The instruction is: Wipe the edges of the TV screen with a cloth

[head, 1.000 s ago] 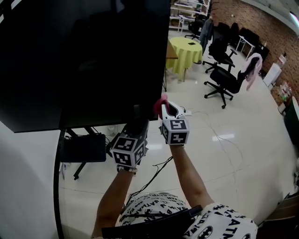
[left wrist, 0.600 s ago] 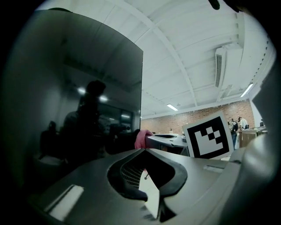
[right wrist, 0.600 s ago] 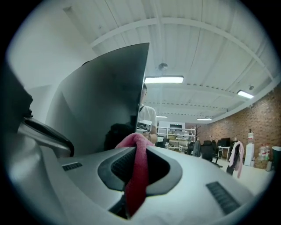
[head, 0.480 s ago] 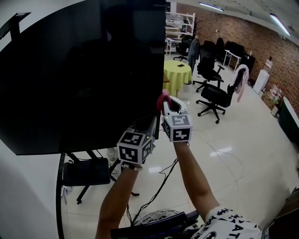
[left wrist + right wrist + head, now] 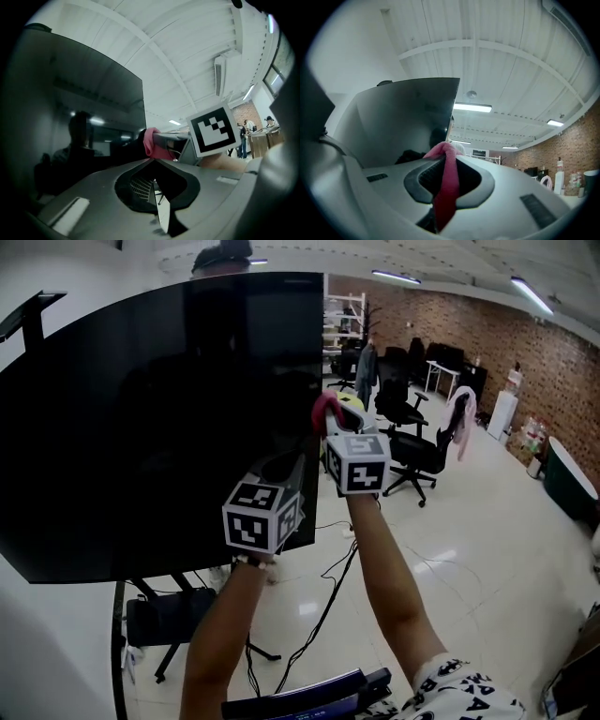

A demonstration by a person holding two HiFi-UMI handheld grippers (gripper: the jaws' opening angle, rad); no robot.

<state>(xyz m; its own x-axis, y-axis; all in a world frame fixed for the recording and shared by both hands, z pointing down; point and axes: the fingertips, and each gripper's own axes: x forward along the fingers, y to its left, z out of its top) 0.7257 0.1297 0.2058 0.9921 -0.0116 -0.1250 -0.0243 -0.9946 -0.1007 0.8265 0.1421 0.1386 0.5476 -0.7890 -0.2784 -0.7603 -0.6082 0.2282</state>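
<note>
My right hand-held gripper (image 5: 330, 418), clamped on a bunched pink cloth (image 5: 322, 409), holds it at the right edge of the TV screen (image 5: 159, 427), in the upper half. My left hand-held gripper (image 5: 292, 468), jaws together on nothing, sits lower beside that edge. I judge the wiping mid-run, with the top, left and bottom edges probably to come. The panel is dark and glossy (ceiling lights mirror in it).

Glossy screen (image 5: 141, 427), soft cloth (image 5: 324, 410)
</note>
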